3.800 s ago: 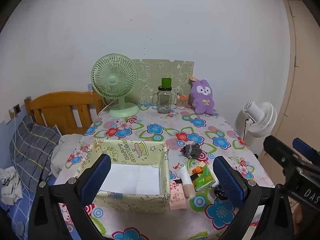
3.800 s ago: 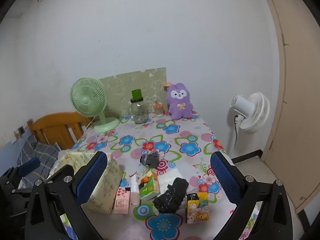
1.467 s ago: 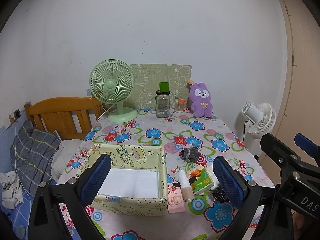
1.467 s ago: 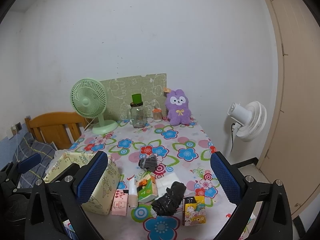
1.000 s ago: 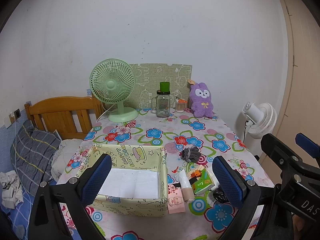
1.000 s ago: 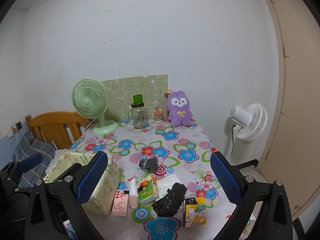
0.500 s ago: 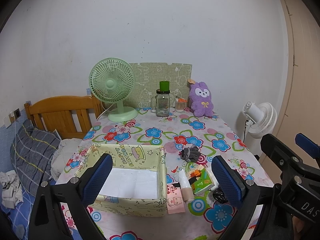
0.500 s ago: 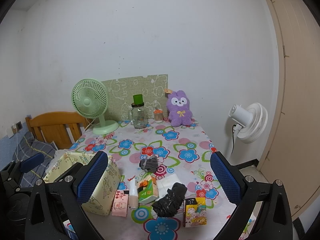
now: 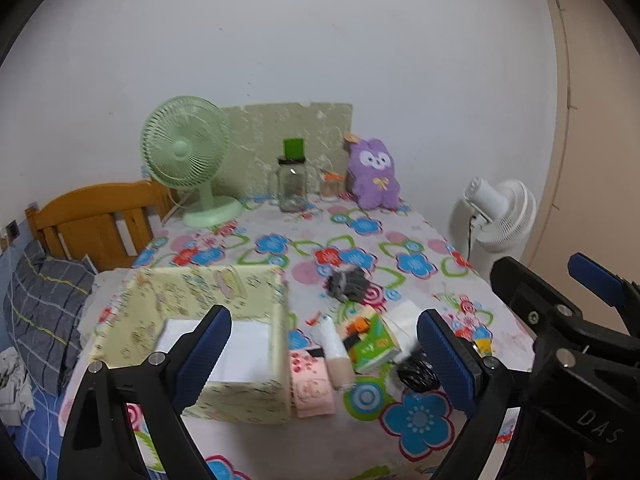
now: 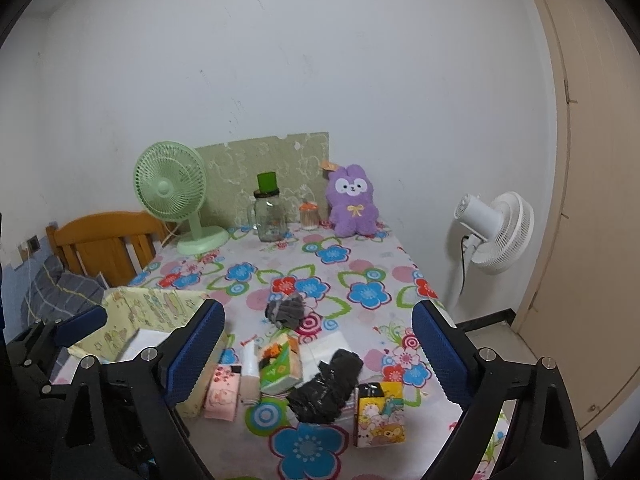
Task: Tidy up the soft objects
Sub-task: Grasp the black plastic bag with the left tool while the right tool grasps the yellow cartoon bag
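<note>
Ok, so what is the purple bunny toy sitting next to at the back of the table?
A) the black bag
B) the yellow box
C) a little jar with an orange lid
C: the purple bunny toy sits right beside the little jar with an orange lid, against the wall.

Floral tablecloth (image 10: pixel 360 264) looks like smooth, slightly shiny plastic. The purple bunny (image 10: pixel 352 204) at 12 o'clock is fuzzy plush, the jar (image 10: pixel 270 220) clear glass, the headboard (image 10: pixel 104 240) at 9 o'clock glossy varnished wood, the crumpled black bag (image 10: pixel 328 384) shiny plastic.

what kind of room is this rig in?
Probably a bedroom at home: a wooden headboard with a plaid pillow sits beside the floral-cloth table, and a purple plush toy leans against the wall.
</note>
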Tool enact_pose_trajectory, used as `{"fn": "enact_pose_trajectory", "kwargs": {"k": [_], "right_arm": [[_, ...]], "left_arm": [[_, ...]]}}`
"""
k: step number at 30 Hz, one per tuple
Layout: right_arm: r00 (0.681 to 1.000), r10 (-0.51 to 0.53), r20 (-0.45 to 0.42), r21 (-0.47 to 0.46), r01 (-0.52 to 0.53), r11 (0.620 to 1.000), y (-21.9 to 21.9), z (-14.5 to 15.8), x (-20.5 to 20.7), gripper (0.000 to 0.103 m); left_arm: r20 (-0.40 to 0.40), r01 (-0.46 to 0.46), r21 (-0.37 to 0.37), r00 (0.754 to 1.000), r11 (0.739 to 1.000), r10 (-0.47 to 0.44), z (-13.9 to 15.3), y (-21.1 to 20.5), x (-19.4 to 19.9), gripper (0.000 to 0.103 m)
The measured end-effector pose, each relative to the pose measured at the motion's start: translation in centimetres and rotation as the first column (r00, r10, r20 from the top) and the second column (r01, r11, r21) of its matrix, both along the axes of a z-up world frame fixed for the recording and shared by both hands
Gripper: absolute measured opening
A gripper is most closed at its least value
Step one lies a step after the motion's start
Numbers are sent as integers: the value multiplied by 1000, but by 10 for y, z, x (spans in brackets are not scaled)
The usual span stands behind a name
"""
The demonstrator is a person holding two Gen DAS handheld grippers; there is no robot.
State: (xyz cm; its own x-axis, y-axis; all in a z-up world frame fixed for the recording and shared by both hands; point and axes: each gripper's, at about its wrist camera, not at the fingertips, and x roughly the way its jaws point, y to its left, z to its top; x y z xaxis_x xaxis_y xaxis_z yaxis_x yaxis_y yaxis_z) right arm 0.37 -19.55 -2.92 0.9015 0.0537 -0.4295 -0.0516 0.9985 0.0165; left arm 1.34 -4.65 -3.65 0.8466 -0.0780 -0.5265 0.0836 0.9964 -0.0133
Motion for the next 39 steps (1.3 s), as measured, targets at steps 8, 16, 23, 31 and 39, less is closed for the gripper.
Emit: {"fn": "enact_pose_trajectory", "kwargs": {"k": [8, 16, 23, 31, 39], "right_arm": [[999, -19, -43, 1, 19, 1000, -22, -26, 15, 92], [992, -30, -121, 12, 31, 999, -40, -61, 33, 88], [979, -47, -197, 41, 57, 998, -56, -88, 45, 82], [958, -61, -282, 60, 81, 995, -72, -111, 54, 76], [932, -34, -360, 86, 70, 994, -76, -131, 66, 69]], "left_arm": [[-62, 35, 1, 997, 999, -35, -26, -25, 16, 90], [-132, 68, 17, 989, 998, -65, -58, -48, 31, 90], [-187, 89, 21, 979, 996, -84, -79, -62, 41, 87], [-223, 149, 47, 965, 988, -135, -95, -85, 47, 87], [-268, 194, 59, 948, 979, -172, -110, -101, 57, 69]]}}
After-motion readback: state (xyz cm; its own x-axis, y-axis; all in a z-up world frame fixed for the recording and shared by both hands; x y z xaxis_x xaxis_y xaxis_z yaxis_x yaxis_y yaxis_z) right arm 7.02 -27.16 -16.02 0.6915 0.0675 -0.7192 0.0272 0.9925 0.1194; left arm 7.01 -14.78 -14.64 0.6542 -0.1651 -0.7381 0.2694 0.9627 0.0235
